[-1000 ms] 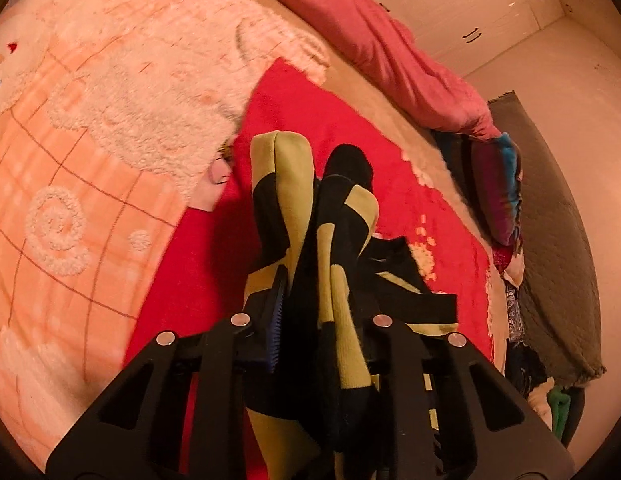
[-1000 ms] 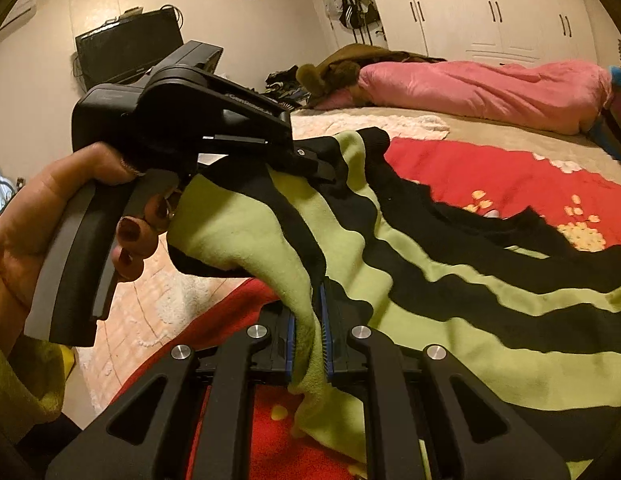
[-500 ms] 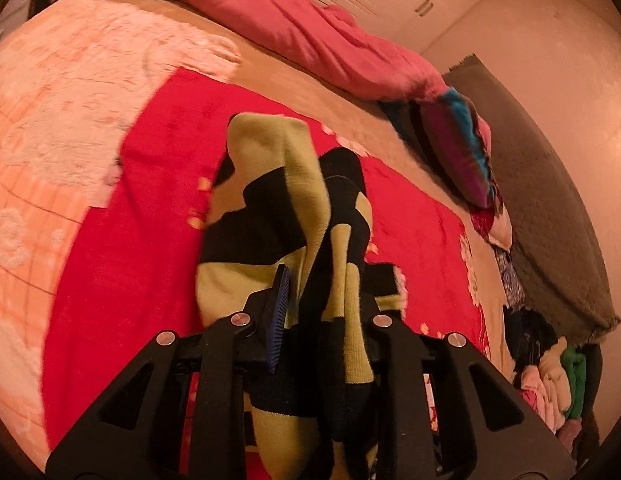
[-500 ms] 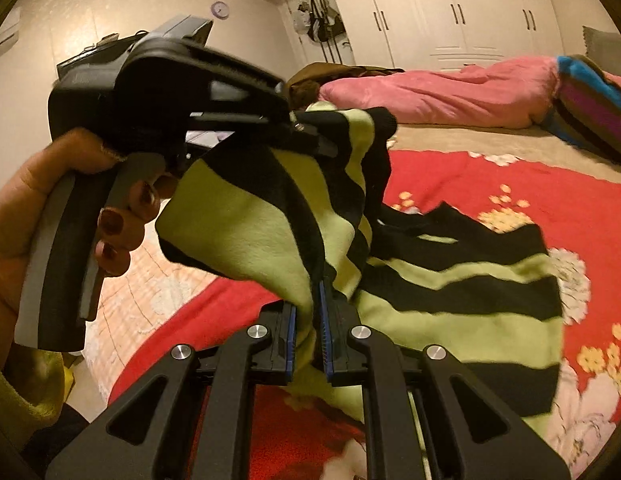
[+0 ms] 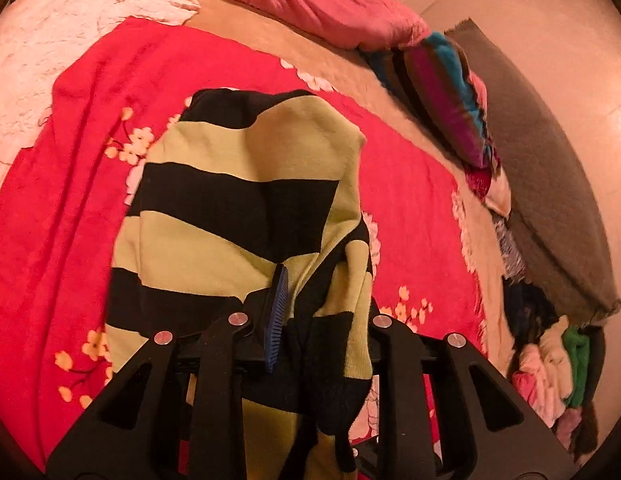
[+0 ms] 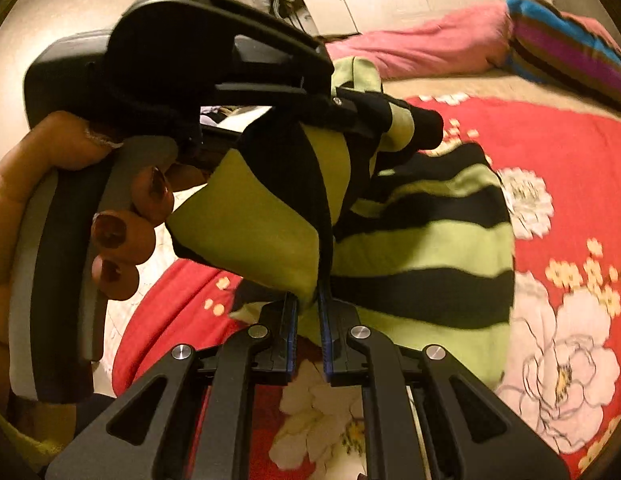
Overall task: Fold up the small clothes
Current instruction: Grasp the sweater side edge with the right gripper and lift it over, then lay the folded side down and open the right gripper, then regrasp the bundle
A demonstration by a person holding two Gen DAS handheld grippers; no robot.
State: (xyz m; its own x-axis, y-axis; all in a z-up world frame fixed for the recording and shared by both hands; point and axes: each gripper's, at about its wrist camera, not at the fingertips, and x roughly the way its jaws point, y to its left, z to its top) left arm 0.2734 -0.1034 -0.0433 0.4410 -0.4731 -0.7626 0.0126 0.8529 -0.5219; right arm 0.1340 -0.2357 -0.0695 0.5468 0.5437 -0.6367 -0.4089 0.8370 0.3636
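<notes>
Both your grippers pinch the striped garment (image 5: 238, 200); only the right wrist view shows your hand (image 6: 50, 208) squeezing the left gripper (image 6: 350, 116)

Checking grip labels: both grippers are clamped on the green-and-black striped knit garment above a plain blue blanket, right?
Not quite. Both the left gripper and right gripper do clamp the green-and-black striped knit garment, but the blanket is red with flowers, as both wrist views show.
</notes>
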